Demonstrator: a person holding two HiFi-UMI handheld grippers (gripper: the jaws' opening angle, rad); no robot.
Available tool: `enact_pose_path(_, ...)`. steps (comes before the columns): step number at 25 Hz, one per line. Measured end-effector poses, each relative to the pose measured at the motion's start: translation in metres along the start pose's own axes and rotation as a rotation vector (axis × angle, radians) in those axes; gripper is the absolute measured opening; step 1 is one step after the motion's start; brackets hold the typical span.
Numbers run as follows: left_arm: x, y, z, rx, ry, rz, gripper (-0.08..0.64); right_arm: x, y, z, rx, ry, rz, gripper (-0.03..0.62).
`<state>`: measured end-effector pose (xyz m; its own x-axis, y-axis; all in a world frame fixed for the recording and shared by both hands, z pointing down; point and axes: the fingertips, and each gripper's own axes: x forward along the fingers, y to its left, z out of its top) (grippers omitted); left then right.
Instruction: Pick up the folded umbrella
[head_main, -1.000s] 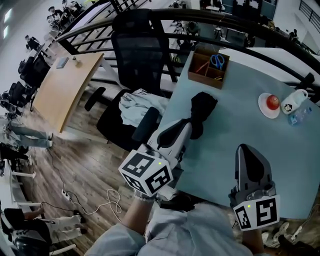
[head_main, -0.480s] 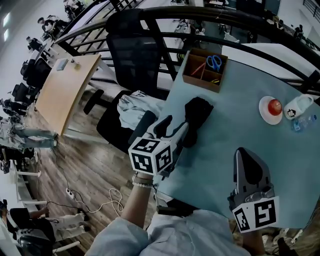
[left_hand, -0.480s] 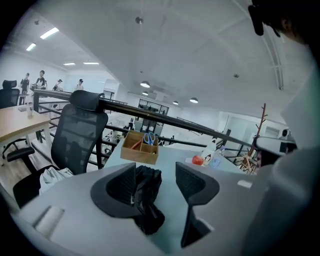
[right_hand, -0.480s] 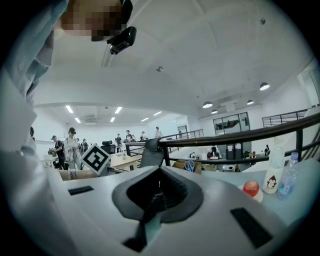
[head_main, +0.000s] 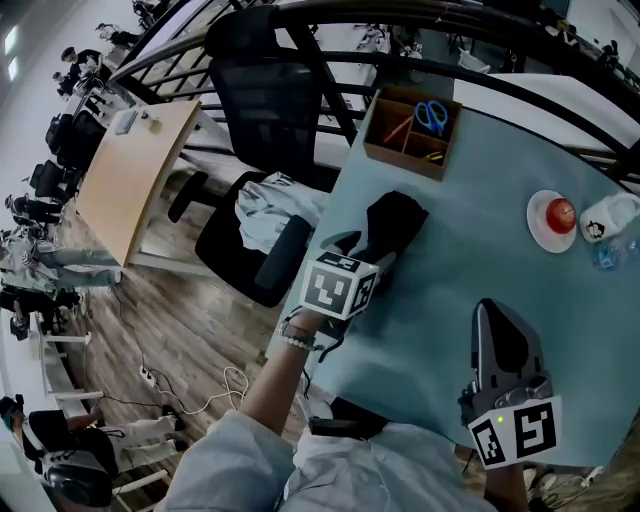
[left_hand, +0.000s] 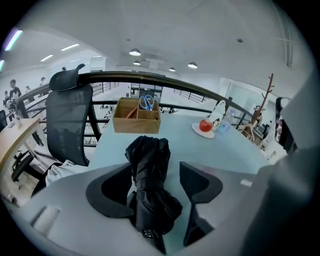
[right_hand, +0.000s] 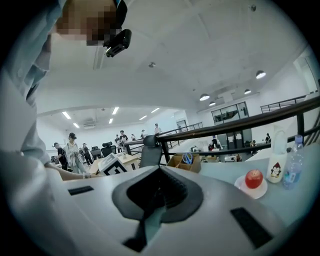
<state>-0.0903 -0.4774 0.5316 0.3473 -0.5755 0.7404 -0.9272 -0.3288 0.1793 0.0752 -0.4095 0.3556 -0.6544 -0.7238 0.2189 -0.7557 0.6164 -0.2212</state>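
Note:
The folded black umbrella (head_main: 394, 222) lies on the pale blue table (head_main: 470, 270) near its left edge. My left gripper (head_main: 367, 250) points steeply down over the umbrella's near end, and its jaws are opening. In the left gripper view the umbrella (left_hand: 150, 190) runs lengthwise between the two jaws of the left gripper (left_hand: 156, 172); the left jaw is close beside the fabric and the right jaw stands apart from it. My right gripper (head_main: 492, 312) hovers over the table's near edge. Its jaws are together on nothing in the right gripper view (right_hand: 160, 172).
A wooden box (head_main: 412, 130) with blue scissors stands at the far edge of the table. At the right sit a plate with a red apple (head_main: 553, 218), a white mug (head_main: 608, 218) and a bottle (head_main: 612, 255). A black office chair (head_main: 270, 110) stands left of the table.
My left gripper has come down and forward onto the umbrella's near end, tipped downward, and its jaws have gone from shut to wide apart around the umbrella. The right gripper has hardly shifted.

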Motion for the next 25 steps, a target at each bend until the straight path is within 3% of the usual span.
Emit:
enact_pose_path(11, 0.063, 0.015, -0.047, 0.020, 0.308, 0.022, 0.291, 0.004, -0.015, -0.010, 0.019, 0.020, 0.004, 0.000)
enact_pose_path(20, 0.087, 0.015, -0.060, 0.016, 0.389, 0.010, 0.295, 0.006, -0.029, -0.018, 0.057, 0.041, -0.026, 0.000)
enact_pose_path(25, 0.093, 0.017, -0.059, 0.039, 0.382, 0.047, 0.296, 0.006, -0.034, -0.020, 0.061, 0.041, -0.041, 0.000)
